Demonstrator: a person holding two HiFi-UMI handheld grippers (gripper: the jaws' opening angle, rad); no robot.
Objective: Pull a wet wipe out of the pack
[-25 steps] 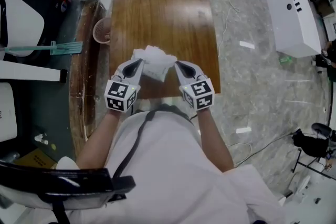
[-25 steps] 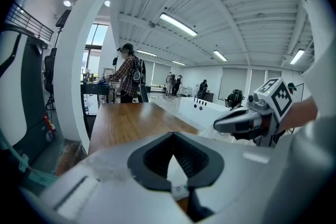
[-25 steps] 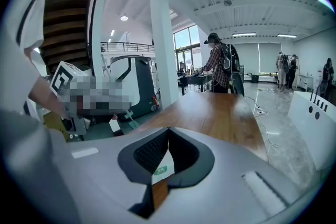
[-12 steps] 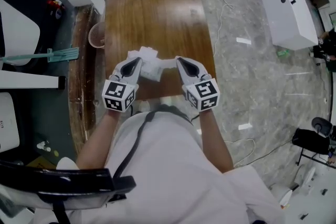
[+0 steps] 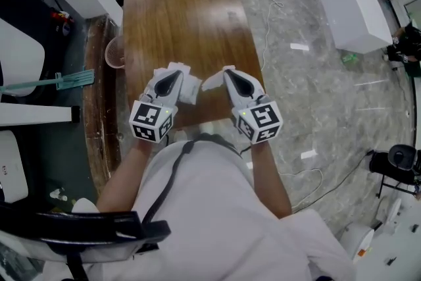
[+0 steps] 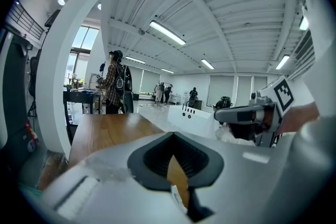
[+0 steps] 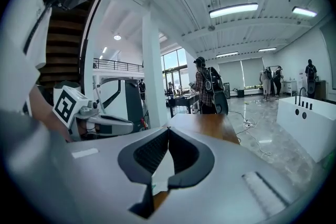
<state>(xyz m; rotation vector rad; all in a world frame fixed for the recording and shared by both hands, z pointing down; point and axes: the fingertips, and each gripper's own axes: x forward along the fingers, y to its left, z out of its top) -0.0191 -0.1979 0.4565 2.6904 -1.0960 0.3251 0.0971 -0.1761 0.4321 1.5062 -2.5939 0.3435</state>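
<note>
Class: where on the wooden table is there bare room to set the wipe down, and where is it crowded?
Free: the table from its far edge to the grippers. Crowded: the near edge, where the left gripper holds the pack and the right gripper the wipe.

The white pack (image 5: 186, 86) is held over the near edge of the wooden surface (image 5: 177, 10), pinched in the left gripper (image 5: 172, 77). A crumpled white wet wipe (image 5: 212, 81), seemingly free of it, sits just beside, clamped in the right gripper (image 5: 229, 73).
</note>
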